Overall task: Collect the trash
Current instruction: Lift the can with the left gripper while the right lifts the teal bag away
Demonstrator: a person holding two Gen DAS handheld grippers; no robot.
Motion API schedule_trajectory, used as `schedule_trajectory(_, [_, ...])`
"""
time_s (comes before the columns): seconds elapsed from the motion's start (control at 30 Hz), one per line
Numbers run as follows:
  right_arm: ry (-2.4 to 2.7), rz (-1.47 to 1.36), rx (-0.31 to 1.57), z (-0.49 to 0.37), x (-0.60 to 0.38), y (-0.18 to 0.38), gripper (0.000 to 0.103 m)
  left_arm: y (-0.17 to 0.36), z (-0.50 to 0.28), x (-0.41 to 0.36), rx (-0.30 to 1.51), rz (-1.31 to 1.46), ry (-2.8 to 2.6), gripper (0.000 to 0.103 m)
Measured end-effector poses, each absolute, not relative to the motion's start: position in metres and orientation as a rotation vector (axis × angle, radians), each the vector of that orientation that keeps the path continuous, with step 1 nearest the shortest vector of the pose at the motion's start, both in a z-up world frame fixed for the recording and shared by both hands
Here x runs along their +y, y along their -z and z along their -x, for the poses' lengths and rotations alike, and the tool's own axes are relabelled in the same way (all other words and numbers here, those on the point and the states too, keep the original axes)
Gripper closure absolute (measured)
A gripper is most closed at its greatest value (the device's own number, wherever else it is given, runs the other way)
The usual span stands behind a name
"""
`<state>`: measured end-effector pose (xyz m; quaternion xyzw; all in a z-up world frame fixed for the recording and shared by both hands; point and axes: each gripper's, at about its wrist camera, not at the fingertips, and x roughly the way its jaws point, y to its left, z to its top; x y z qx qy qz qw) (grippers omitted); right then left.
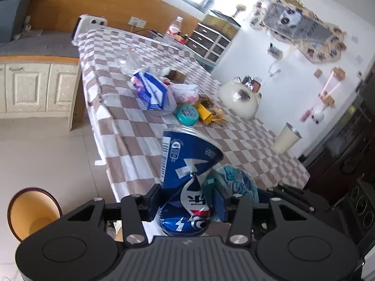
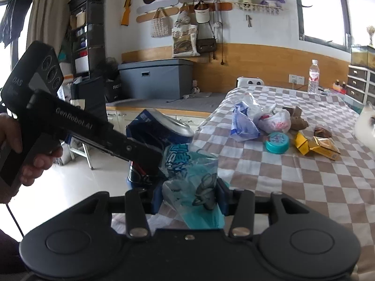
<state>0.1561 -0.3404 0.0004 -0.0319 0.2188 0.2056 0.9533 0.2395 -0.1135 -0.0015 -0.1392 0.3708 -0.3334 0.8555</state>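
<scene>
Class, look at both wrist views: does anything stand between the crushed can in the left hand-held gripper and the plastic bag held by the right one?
Nothing visible does. The crushed blue can sits right beside the teal plastic bag.

"GenRobot.AI" and "DAS" on left tool body, "PAC" on dark bin

bright window daylight, glare, perhaps slight blur

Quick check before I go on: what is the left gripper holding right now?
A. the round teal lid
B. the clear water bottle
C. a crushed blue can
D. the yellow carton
C: the left gripper is shut on the crushed blue can, pinched at its dented waist, while the teal lid lies on the checked tablecloth.
</scene>
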Motion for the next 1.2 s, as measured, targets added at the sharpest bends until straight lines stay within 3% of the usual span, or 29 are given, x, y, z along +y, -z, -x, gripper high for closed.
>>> schedule_trajectory(0.27, [-0.445,0.15,0.437,-0.15,-0.323,-0.001,0.057,0.002,-0.237,-0.101,0.77,0.331,0.667,0.054])
schedule_trajectory(0.33, [-0.45,0.152,0.44,-0.149,-0.322,-0.001,0.057,0.003,-0.235,-0.102,0.769,0.31,0.648,0.056])
schedule_trajectory(0.37, [-0.451,0.153,0.441,-0.149,-0.321,-0.001,0.057,0.004,-0.235,-0.105,0.772,0.295,0.643,0.063])
schedule_trajectory(0.47, [-0.432,0.161,0.443,-0.148,-0.32,-0.001,0.057,0.005,-0.23,-0.108,0.756,0.259,0.64,0.063])
schedule_trajectory(1.2, [-0.235,-0.016,0.446,-0.156,-0.345,-0.026,0.057,-0.018,-0.208,-0.103,0.532,0.101,0.528,0.069])
